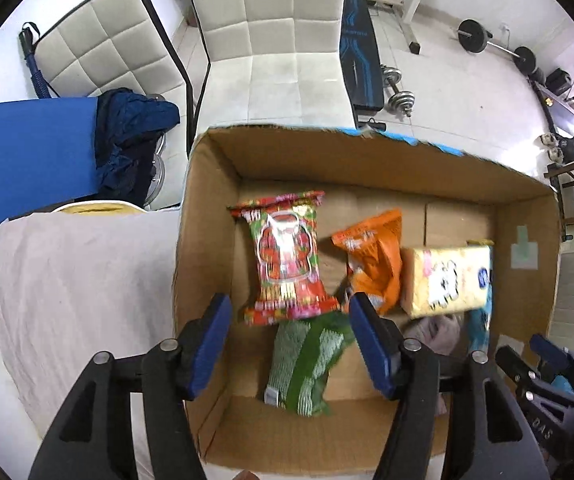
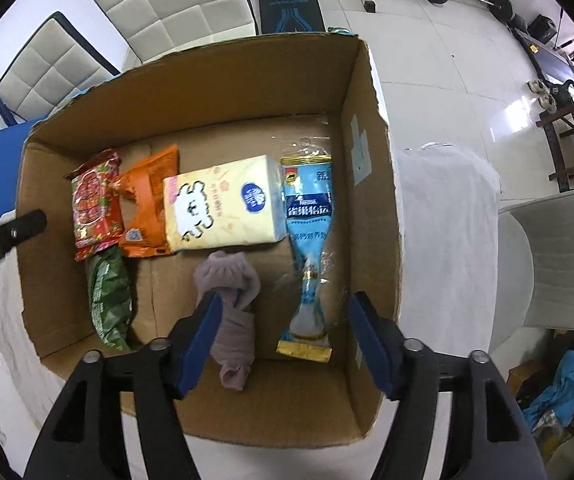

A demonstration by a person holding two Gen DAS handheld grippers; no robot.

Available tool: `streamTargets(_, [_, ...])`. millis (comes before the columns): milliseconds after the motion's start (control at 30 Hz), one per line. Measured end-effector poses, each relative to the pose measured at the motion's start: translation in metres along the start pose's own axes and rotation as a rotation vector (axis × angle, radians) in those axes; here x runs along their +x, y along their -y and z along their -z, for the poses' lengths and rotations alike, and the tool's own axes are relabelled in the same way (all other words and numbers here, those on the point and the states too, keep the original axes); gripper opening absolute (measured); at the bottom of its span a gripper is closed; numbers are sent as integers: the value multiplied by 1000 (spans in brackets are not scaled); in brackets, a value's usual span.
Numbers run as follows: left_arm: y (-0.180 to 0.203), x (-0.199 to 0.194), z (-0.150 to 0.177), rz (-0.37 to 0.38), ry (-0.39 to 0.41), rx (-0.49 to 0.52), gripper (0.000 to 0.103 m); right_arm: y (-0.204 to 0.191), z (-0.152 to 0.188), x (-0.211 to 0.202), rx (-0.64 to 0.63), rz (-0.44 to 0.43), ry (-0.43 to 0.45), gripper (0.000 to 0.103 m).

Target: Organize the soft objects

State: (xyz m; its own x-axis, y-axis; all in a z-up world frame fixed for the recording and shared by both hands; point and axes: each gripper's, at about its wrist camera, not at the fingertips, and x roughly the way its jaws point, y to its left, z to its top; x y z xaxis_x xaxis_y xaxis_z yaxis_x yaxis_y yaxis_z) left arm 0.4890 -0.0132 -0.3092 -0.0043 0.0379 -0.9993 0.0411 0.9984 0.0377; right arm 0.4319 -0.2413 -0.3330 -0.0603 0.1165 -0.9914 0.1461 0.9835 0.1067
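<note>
Where the cardboard box [image 2: 191, 92] sits on the cloth-covered table, soft packets lie on its floor.
Right gripper [image 2: 283, 340] hangs spread wide above the grey sock [image 2: 231, 304] and blue pouch [image 2: 309, 248], gripping nothing; left gripper [image 1: 289, 344], parted and empty, hangs over the red packet [image 1: 287, 256] and green packet [image 1: 307, 364].

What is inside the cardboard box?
Inside the cardboard box: red snack packet, orange packet, green packet, yellow tissue pack, blue Nestle sachet and grey sock. Anything beneath them is hidden.

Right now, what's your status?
Left gripper open, right gripper open, both empty above box. Packets and sock inside. Nothing in the way.
</note>
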Motion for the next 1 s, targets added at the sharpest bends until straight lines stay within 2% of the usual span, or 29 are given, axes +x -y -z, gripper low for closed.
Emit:
streamTargets(133, [1, -12, 21, -3, 27, -2, 62, -9, 9, -7, -19, 1, 6, 77])
streamTargets(200, [2, -16, 29, 3, 36, -4, 87, -12, 15, -10, -23, 0, 9, 79])
streamTargets(233, [3, -19, 36, 4, 43, -2, 91, -13, 17, -12, -24, 0, 11, 82])
streamTargets(267, [4, -22, 40, 2, 47, 0, 93, -14, 19, -13, -25, -3, 13, 90])
streamTargets(300, [5, -23, 43, -1, 49, 2, 93, -15, 22, -15, -25, -12, 14, 97])
streamTargets(367, [6, -26, 51, -9, 56, 7, 93, -16, 26, -17, -25, -13, 18, 103])
streamTargets(433, [7, -31, 58, -6, 65, 9, 95, -18, 30, -21, -24, -12, 24, 103])
streamTargets(500, [7, -37, 63, 2, 74, 2, 100, -18, 35, -25, -21, -11, 30, 103])
streamTargets(767, [7, -78, 91, 20, 143, -11, 100, -12, 62, -53, -8, -24, 83, 103])
streamTargets(1000, [11, -130, 142, 21, 244, -9, 100, -4, 110, -105, -2, -58, 181, 103])
